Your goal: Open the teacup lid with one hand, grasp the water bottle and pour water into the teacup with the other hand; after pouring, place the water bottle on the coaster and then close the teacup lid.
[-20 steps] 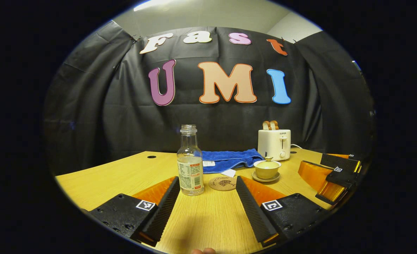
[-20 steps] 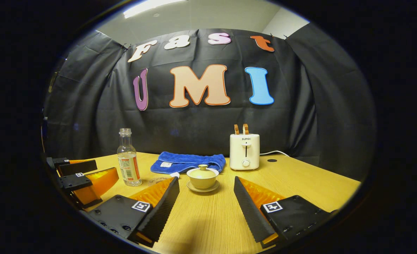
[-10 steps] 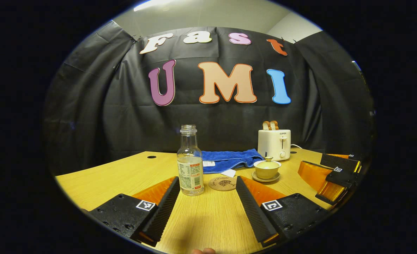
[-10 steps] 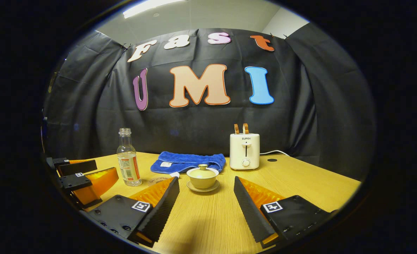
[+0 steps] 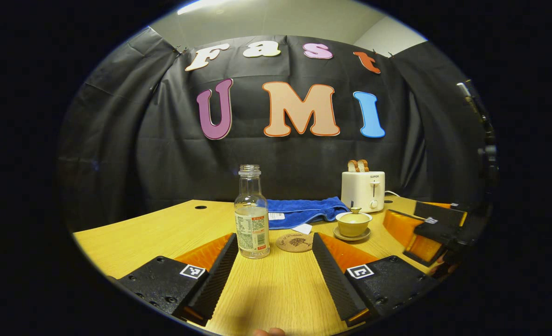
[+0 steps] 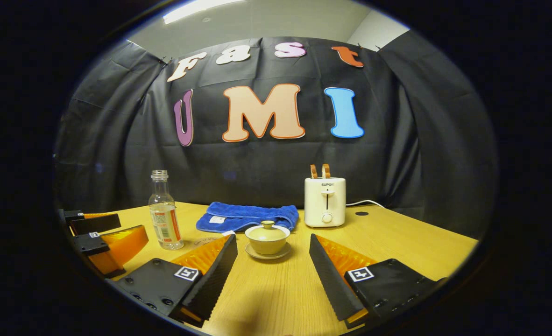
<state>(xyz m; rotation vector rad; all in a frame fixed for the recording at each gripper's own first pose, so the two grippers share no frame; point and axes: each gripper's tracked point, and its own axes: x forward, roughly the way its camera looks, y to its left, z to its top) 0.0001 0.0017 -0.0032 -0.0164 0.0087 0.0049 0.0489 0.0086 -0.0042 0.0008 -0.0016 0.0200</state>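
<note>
A clear uncapped water bottle (image 5: 252, 217) with a label stands on the wooden table, just ahead of my left gripper (image 5: 272, 261), which is open and empty. A round cork coaster (image 5: 295, 242) lies right of the bottle. The lidded cream teacup (image 5: 353, 223) on its saucer sits farther right. In the right gripper view, the teacup (image 6: 267, 238) stands ahead between the fingers of my open right gripper (image 6: 271, 263), with its lid (image 6: 267, 228) on. The bottle (image 6: 164, 217) is at the left there, beside the left gripper (image 6: 99, 235). The right gripper (image 5: 432, 231) shows at the right edge of the left gripper view.
A blue towel (image 5: 301, 211) lies folded behind the cup and bottle. A white toaster (image 5: 363, 190) with two bread slices stands at the back right, its cord trailing. A small white tag (image 5: 302, 228) lies near the coaster. The wooden table (image 6: 406, 242) stretches to the right.
The right gripper has moved forward and slightly left toward the teacup. The left gripper, bottle and teacup have stayed put.
</note>
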